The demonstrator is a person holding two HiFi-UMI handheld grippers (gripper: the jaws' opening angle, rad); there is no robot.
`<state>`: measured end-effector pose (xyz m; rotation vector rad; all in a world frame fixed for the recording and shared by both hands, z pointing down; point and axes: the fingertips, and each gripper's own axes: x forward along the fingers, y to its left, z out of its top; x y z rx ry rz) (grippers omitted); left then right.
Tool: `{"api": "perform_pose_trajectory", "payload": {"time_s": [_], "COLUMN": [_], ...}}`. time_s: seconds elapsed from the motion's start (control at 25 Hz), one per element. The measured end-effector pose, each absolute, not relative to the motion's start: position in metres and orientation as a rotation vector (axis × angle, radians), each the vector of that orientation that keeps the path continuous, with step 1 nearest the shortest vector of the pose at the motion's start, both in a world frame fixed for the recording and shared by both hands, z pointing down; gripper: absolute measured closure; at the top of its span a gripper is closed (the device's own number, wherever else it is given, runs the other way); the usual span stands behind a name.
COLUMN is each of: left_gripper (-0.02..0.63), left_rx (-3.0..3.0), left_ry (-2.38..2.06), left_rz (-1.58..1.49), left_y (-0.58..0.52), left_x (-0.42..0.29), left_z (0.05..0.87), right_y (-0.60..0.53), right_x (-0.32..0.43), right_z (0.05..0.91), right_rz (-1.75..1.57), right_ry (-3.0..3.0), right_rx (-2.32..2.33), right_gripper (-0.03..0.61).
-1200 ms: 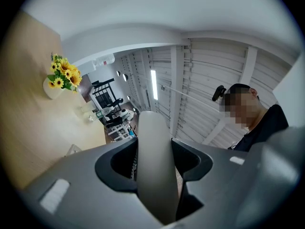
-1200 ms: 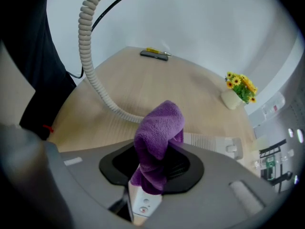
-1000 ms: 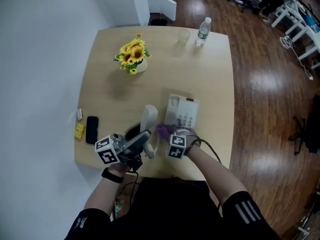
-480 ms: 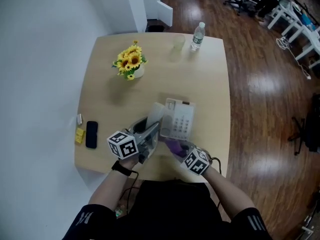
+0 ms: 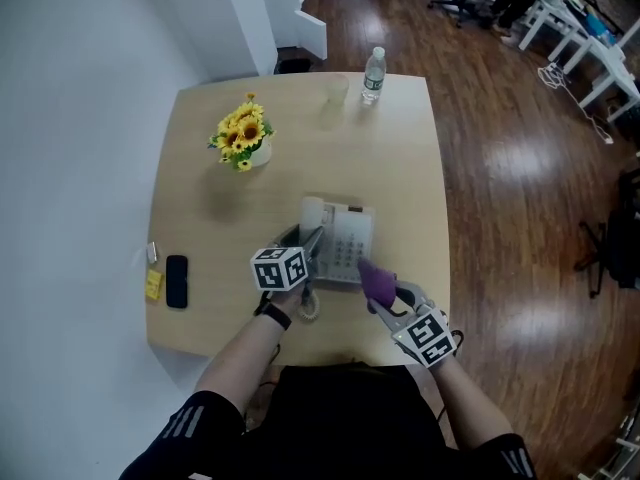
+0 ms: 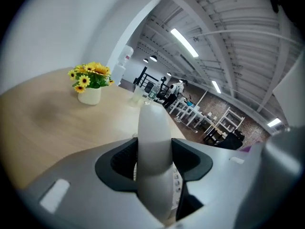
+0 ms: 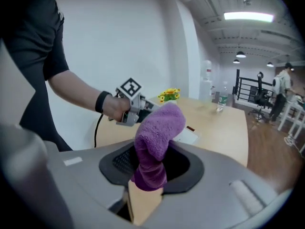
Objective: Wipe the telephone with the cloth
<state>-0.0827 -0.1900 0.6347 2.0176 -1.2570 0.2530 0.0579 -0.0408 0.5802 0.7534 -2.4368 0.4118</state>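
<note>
The telephone (image 5: 348,248), white and boxy, lies on the pale wooden table (image 5: 400,168) between both grippers. Its smooth, rounded handset (image 6: 153,151) is pinched by the left gripper (image 5: 305,243). The fuzzy purple cloth (image 7: 157,142) is clamped in the right gripper (image 5: 388,296) at the telephone's near-right corner. Sunflowers (image 5: 238,128) are held in a white vase (image 5: 255,154).

A pale wooden table (image 5: 200,178) with rounded corners stands on a dark, glossy wood floor (image 5: 520,178). At the table's far left, yellow sunflowers sit in a small white pot (image 5: 240,140). At the far edge, a clear water bottle (image 5: 373,73) stands just right of a translucent cup (image 5: 334,88). Near the left edge lies a black smartphone (image 5: 177,281), with a small yellow item (image 5: 153,285) beside it. White desks (image 5: 590,53) stand far right.
</note>
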Motion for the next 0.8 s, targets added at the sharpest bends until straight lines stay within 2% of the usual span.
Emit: {"api": "perform_pose_trajectory", "payload": {"time_s": [0.4,0.8], "left_gripper": [0.403,0.4], "left_rx": [1.962,1.947], "left_ry": [-1.335,-1.35], "left_rz": [0.589,0.53], "left_y": [-0.196,-0.201], "left_x": [-0.059,-0.052], "left_z": [0.694,0.7], "right_y": [-0.046,-0.032], "right_x": [0.079,0.077], "right_z": [0.556,0.558], "right_rz": [0.42,0.473], "right_ry": [-2.464,-2.479], "right_rx": [0.873,0.894], "right_gripper": [0.442,0.442]}}
